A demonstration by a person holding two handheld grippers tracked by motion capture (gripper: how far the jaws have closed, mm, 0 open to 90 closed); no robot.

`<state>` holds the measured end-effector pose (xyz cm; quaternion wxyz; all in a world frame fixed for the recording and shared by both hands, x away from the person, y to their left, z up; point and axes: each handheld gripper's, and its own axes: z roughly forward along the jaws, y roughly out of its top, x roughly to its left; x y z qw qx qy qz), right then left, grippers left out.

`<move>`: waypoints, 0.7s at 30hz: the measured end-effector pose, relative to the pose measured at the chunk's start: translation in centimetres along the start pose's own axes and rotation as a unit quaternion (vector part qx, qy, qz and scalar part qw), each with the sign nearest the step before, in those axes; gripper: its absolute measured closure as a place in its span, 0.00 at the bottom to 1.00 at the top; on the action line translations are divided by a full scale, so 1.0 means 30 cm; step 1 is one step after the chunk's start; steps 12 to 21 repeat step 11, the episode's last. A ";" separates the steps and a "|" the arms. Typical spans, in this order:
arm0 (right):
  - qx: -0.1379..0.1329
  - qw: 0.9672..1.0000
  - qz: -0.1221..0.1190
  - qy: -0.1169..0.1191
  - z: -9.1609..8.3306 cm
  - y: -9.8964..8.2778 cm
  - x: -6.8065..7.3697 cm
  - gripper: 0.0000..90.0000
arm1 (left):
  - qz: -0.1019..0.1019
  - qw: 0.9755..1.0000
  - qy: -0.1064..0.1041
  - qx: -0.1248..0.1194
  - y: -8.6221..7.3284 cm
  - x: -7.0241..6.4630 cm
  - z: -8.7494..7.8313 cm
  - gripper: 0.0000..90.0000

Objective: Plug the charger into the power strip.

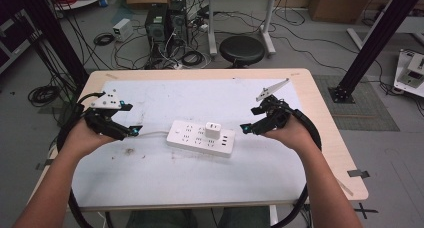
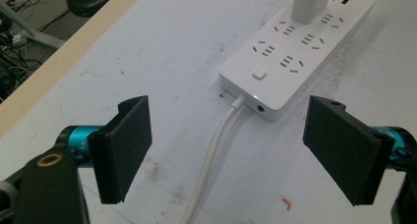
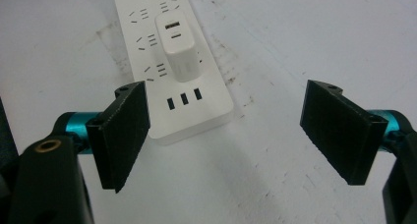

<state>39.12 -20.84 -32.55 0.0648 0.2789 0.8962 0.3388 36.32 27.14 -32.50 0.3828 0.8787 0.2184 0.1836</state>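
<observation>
A white power strip (image 1: 201,138) lies in the middle of the white mat, with a white charger block (image 1: 212,129) plugged upright into it. Its white cord (image 2: 211,155) runs off its left end. My left gripper (image 1: 134,131) hovers just left of the strip, jaws wide apart and nothing between them; in the left gripper view the cord and the strip's switch end (image 2: 255,86) lie ahead of the jaws. Right of the strip, my right gripper (image 1: 245,128) stands open and empty, and the right gripper view has the charger (image 3: 178,47) and strip (image 3: 192,111) ahead.
The white mat (image 1: 150,173) covers most of a wooden table (image 1: 330,153). Behind the table's far edge stand a black stool (image 1: 242,50), computer towers (image 1: 165,20) and tangled cables on the floor. Black frame posts rise at left and right.
</observation>
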 end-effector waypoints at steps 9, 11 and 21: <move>0.005 1.000 -0.005 0.002 0.008 0.007 0.002 0.22 | -0.001 1.000 0.003 0.000 -0.002 0.003 -0.005 0.21; 0.004 1.000 -0.005 0.005 0.006 0.010 0.005 0.22 | -0.003 1.000 0.002 -0.001 -0.002 0.003 -0.005 0.21; 0.004 1.000 -0.005 0.005 0.006 0.010 0.005 0.22 | -0.003 1.000 0.002 -0.001 -0.002 0.003 -0.005 0.21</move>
